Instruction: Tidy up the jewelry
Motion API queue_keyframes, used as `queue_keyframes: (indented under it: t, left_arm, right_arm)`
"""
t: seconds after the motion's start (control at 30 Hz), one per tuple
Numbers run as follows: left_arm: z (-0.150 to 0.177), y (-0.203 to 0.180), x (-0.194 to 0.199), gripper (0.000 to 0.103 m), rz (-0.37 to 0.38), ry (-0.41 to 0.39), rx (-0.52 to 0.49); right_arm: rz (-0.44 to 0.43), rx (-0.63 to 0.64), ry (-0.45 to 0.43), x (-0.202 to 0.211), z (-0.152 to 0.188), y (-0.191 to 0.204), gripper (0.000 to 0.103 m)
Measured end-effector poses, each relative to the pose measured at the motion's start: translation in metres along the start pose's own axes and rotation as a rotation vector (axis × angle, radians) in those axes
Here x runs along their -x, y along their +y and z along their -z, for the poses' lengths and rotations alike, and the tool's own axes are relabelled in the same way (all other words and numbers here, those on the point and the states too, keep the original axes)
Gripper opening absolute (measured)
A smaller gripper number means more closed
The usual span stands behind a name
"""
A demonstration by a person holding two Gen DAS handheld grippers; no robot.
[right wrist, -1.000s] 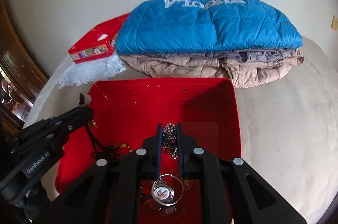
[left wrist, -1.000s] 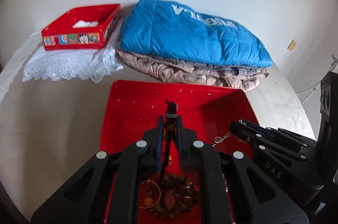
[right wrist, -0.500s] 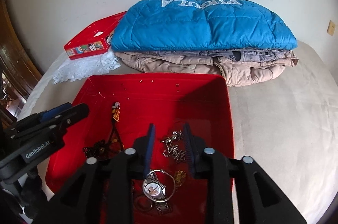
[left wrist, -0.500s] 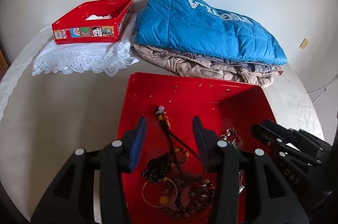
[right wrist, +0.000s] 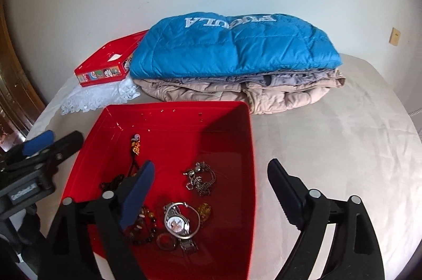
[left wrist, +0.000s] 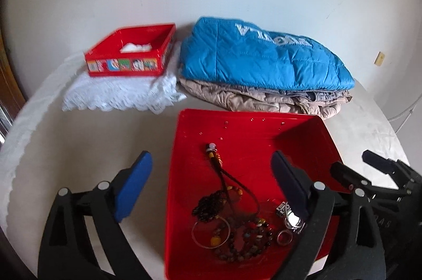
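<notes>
A red tray (left wrist: 237,121) (right wrist: 171,111) lies on the beige cover with jewelry in it. In the left wrist view a dark cord necklace (left wrist: 221,171) with a beaded pendant, a bead bracelet (left wrist: 245,243), a thin bangle (left wrist: 208,229) and a ring (left wrist: 283,236) rest on its floor. The right wrist view shows a silver chain (right wrist: 200,179) and a wristwatch (right wrist: 176,220). My left gripper (left wrist: 210,156) hovers above the tray's left part, jaws opening wide, nothing between the pads. My right gripper (right wrist: 211,163) hovers over the tray's right rim, also opening and holding nothing.
A small red picture box (left wrist: 132,53) sits on a white lace cloth (left wrist: 118,92) at the back left. A folded blue jacket (left wrist: 263,61) lies on a beige one (left wrist: 263,100) behind the tray. A white wall stands behind, wooden furniture (right wrist: 10,84) far left.
Both grippers went from shut to wide open. The left let go of the cord necklace, the right of the silver chain; both pieces now lie in the tray. Both grippers rose and drew back.
</notes>
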State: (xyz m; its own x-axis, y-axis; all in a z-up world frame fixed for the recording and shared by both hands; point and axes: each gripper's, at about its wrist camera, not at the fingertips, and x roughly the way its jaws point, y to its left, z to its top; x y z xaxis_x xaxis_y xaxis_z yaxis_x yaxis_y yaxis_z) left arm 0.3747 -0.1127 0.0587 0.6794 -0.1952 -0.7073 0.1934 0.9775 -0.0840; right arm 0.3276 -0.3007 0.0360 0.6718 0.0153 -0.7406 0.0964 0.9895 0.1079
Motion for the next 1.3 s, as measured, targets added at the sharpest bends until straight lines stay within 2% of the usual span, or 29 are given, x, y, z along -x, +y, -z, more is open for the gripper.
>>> queue_keyframes:
  t: [0.37, 0.7, 0.83, 1.13, 1.3]
  left_arm:
    - [0.019, 0.004, 0.056, 0.094, -0.024, -0.073, -0.026]
    - [0.035, 0.01, 0.089, 0.098, -0.035, -0.089, -0.011]
    - [0.04, 0.012, 0.09, 0.1, -0.028, -0.041, -0.012]
    - [0.057, 0.024, 0.06, 0.1, -0.034, 0.139, 0.005]
    - [0.06, 0.031, 0.045, 0.1, -0.042, 0.183, 0.024]
  right_arm:
    - [-0.027, 0.033, -0.04, 0.039, 0.013, 0.012, 0.099]
    - [-0.042, 0.023, -0.023, 0.059, 0.029, 0.009, 0.099]
    - [-0.063, 0.007, 0.026, 0.059, 0.036, 0.007, 0.099]
    - [-0.114, -0.027, 0.15, 0.056, 0.05, 0.002, 0.099]
    - [-0.071, 0.001, 0.185, 0.049, 0.055, 0.01, 0.099]
